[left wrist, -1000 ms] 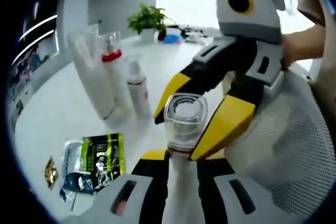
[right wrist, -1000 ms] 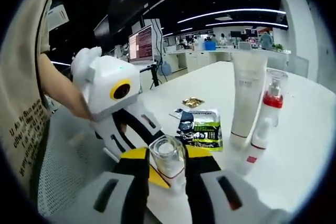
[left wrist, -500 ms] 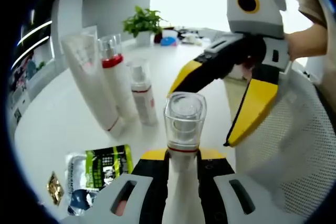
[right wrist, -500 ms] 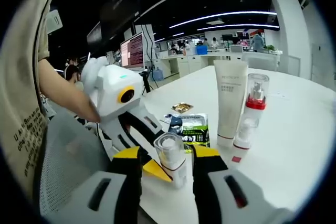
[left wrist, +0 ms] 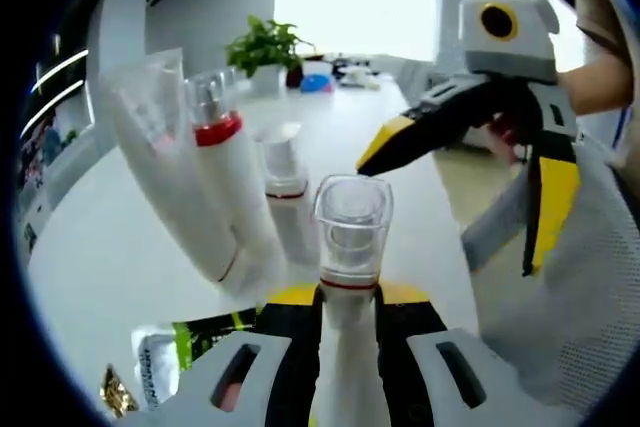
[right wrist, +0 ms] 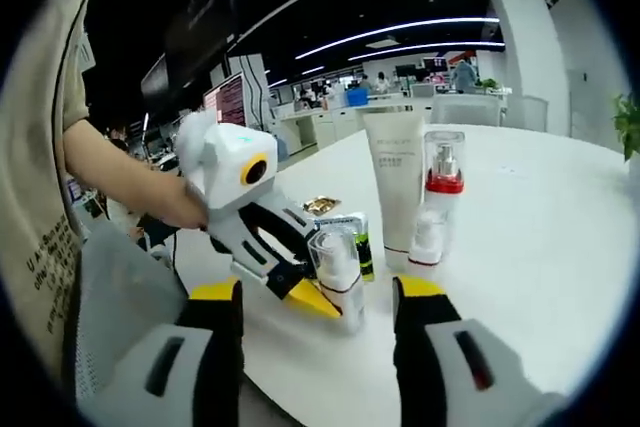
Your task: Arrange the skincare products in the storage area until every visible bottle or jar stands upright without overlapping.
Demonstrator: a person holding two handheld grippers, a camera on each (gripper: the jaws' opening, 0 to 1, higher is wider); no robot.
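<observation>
My left gripper [left wrist: 348, 297] is shut on a white bottle with a clear cap [left wrist: 350, 227], held upright near the table's front edge. Just beyond it stand a white tube [left wrist: 160, 177], a red-collared pump bottle [left wrist: 225, 167] and a small pump bottle [left wrist: 285, 197], close together. My right gripper [left wrist: 443, 220] hangs open to the right of the held bottle, clear of it. In the right gripper view, the right gripper [right wrist: 318, 289] has its jaws spread wide, and the held bottle [right wrist: 335, 262] is ahead between them, untouched. Behind it stand the tube [right wrist: 393, 177] and the pump bottles [right wrist: 443, 187].
Sachets [left wrist: 190, 347] lie flat on the round white table [right wrist: 540, 237], with a gold packet [right wrist: 320, 205] beside them. A potted plant [left wrist: 265, 47] stands at the far side. A mesh chair back [left wrist: 590, 287] is beside the table edge. A person's arm [right wrist: 130, 182] holds the left gripper.
My right gripper has let go of the bottle's cap, opened wide and drawn back. My left gripper has carried the bottle closer to the standing tube and pump bottles.
</observation>
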